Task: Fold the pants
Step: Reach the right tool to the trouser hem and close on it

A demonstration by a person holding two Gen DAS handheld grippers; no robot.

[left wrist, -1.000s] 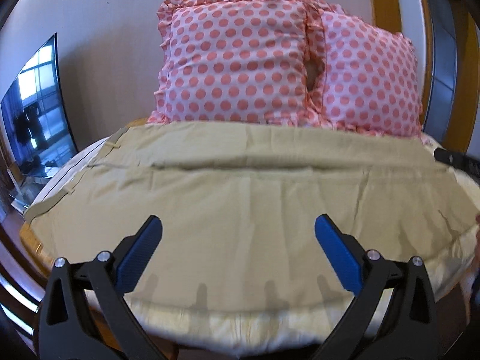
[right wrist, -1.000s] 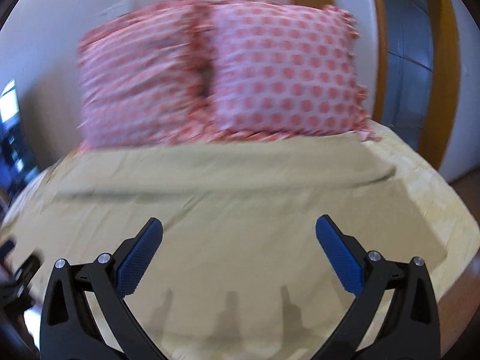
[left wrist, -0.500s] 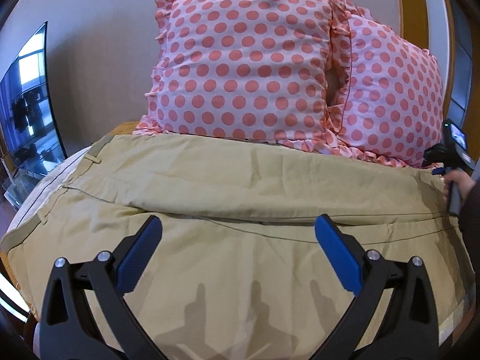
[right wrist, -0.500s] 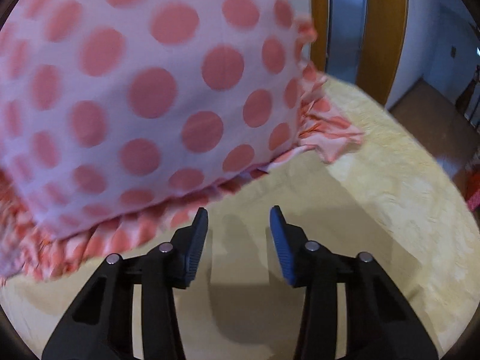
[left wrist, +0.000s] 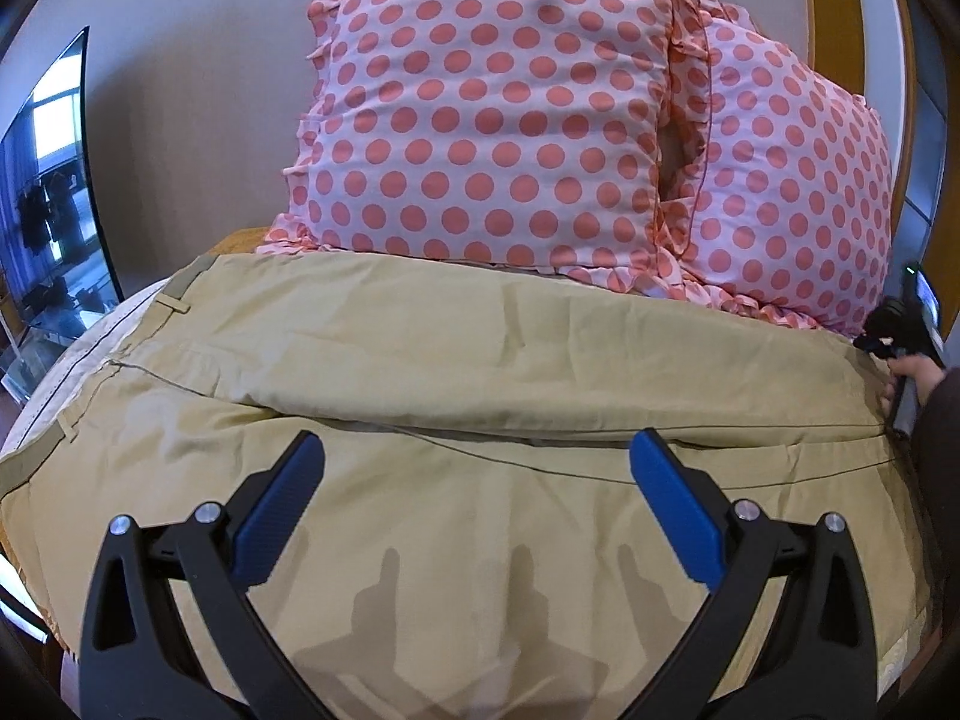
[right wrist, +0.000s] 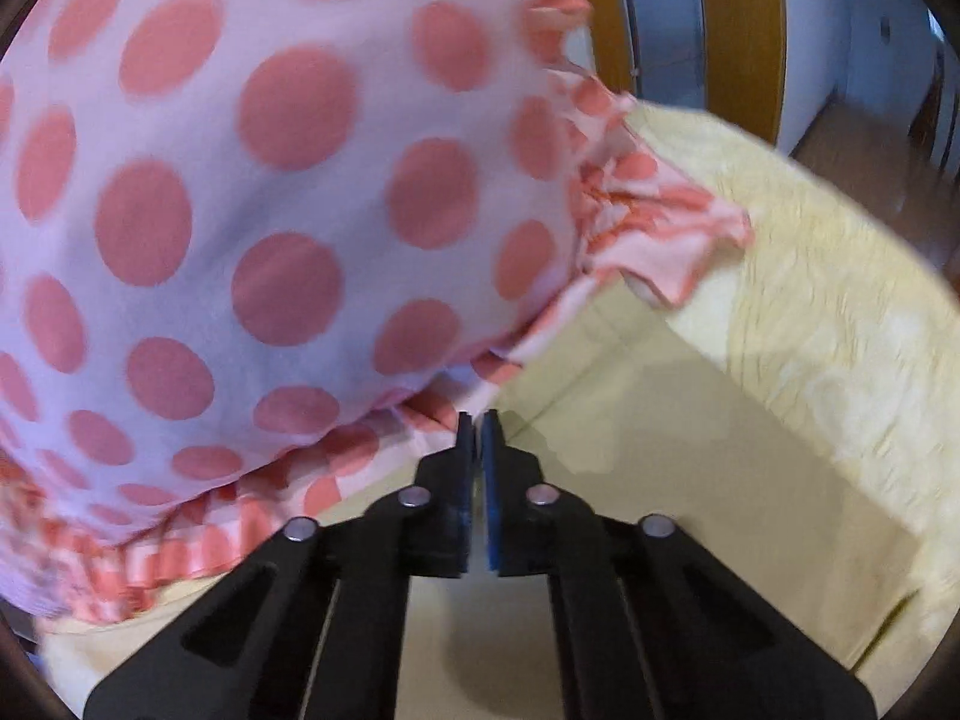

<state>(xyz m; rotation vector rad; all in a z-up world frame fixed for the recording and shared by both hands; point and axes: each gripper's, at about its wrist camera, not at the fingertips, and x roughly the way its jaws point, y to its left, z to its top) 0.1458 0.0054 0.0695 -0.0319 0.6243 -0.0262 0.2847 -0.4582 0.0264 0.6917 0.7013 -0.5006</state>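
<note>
While blur softens the right wrist view, khaki pants (left wrist: 480,360) lie creased across the bed (right wrist: 810,300) below ruffled polka-dot pillows (left wrist: 492,114), the left gripper (left wrist: 474,498) gaping wide and empty, the right gripper (right wrist: 477,420) pinched together, its catch indiscernible.

pants (left wrist: 480,360) lie spread across the bed (right wrist: 810,300), two pillows (left wrist: 480,108) upright behind them against the wall (left wrist: 180,60), a tv (left wrist: 48,210) at left.
</note>
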